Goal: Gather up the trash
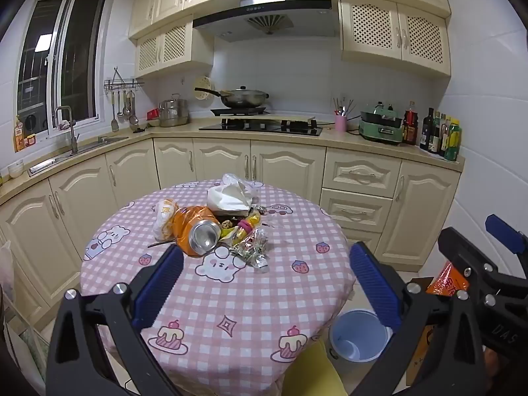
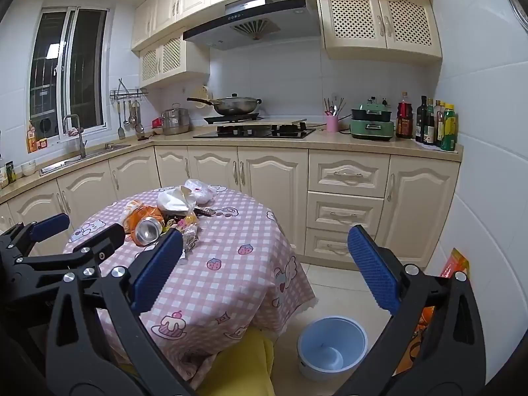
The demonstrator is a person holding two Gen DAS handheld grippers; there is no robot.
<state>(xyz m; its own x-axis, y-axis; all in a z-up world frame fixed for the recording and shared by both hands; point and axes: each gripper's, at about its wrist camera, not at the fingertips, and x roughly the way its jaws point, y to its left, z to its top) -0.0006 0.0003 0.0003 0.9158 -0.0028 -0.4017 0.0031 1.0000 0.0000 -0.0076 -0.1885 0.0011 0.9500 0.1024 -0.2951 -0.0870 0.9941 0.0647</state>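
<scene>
A pile of trash lies on the round table with the pink checked cloth [image 1: 231, 297]. It holds a crushed orange can [image 1: 199, 234] with its silver end toward me, a white crumpled bag [image 1: 231, 194], a silver foil wrapper [image 1: 254, 252] and a white-and-orange wrapper [image 1: 164, 217]. My left gripper [image 1: 267, 280] is open and empty, hovering short of the pile over the table's near half. My right gripper [image 2: 265, 270] is open and empty, to the right of the table. The can [image 2: 148, 229] lies beyond its left finger. A pale blue bin [image 2: 331, 346] stands on the floor by the table.
Something yellow [image 2: 244, 363] sits low in front of the table. An orange packet [image 2: 457, 264] leans by the right wall. Cream cabinets, a hob with a wok [image 1: 244, 97], a sink [image 1: 82, 151] and several bottles [image 1: 440, 133] line the counter behind.
</scene>
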